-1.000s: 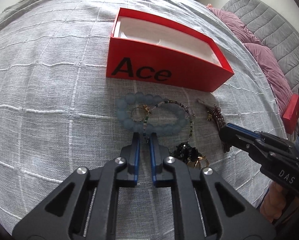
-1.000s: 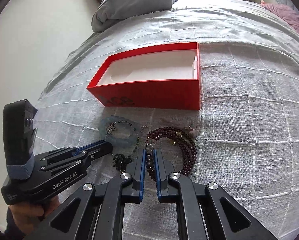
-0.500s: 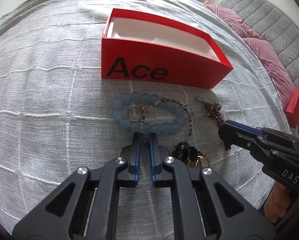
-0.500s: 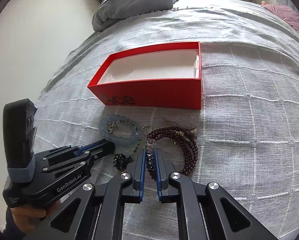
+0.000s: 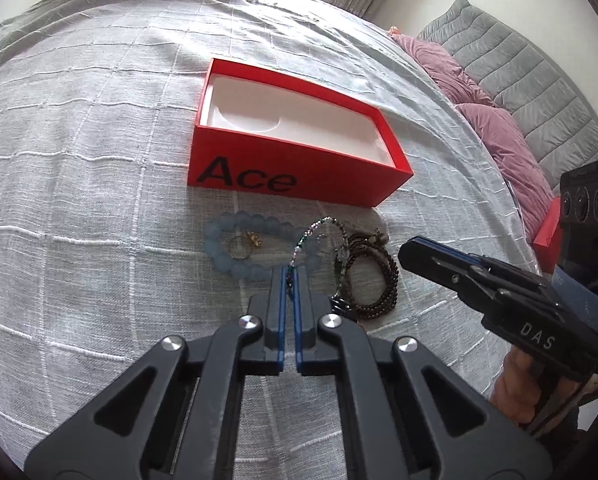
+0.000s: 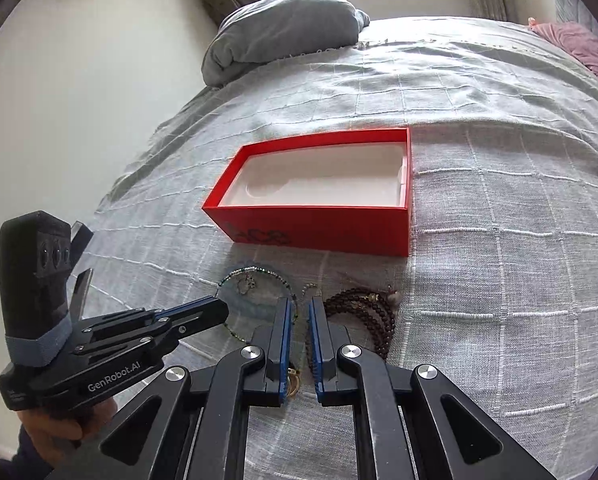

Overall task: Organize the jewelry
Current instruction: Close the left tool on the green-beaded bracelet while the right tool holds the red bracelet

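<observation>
Left wrist | one red box (image 5: pixel 299 168) | three bracelets | one ring (image 5: pixel 239 249)

both wrist cameras are looking forward along their tongs, close over the bed (image 5: pixel 79 168). they are sharing the red box (image 5: pixel 299 172) (image 6: pixel 319 224), each viewing it from an opposite side.

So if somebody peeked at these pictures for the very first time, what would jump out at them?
Most likely the bright red box marked "Ace", sitting open on the grey bedspread with nothing in its white inside. Just in front of it lies a small heap of jewelry: a pale blue bead bracelet and dark brown beads. The left gripper is pinching a thin beaded chain from that heap.
</observation>
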Demonstrator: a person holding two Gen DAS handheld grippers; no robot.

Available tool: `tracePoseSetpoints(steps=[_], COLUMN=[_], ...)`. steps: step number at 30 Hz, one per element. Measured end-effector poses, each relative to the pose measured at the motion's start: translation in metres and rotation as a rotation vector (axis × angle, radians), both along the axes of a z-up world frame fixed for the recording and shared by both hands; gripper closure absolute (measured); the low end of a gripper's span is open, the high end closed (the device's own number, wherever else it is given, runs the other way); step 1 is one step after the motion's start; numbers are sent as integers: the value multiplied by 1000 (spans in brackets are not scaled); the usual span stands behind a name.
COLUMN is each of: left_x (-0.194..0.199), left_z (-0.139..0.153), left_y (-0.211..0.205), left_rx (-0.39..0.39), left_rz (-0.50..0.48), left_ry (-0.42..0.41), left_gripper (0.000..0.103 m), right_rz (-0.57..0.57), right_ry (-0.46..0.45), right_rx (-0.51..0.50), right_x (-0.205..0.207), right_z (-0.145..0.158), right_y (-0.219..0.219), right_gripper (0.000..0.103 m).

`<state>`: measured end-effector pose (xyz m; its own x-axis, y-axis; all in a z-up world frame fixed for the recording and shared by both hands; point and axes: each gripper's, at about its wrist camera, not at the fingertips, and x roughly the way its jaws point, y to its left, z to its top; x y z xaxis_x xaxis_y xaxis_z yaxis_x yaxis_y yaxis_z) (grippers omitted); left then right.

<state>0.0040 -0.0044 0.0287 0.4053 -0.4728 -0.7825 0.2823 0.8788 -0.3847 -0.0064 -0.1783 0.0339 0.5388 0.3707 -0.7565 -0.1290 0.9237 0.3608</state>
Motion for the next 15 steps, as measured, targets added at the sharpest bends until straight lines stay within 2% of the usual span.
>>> tracePoseSetpoints(steps=[8,13,15], left_x=[4,5,4], left_z=[7,7,9], left_y=[8,8,9], left_rx=[20,27,28], left_rz=[36,39,41], left_ry=[-47,-52,-59], left_gripper=[99,99,99], right_rz=[75,99,111], right_ry=[125,137,132], right_rx=[-99,-133,-148], right_x=[7,9,10], right_z=[-34,-44,-47], right_y=[20,32,35], right_gripper=[89,75,75])
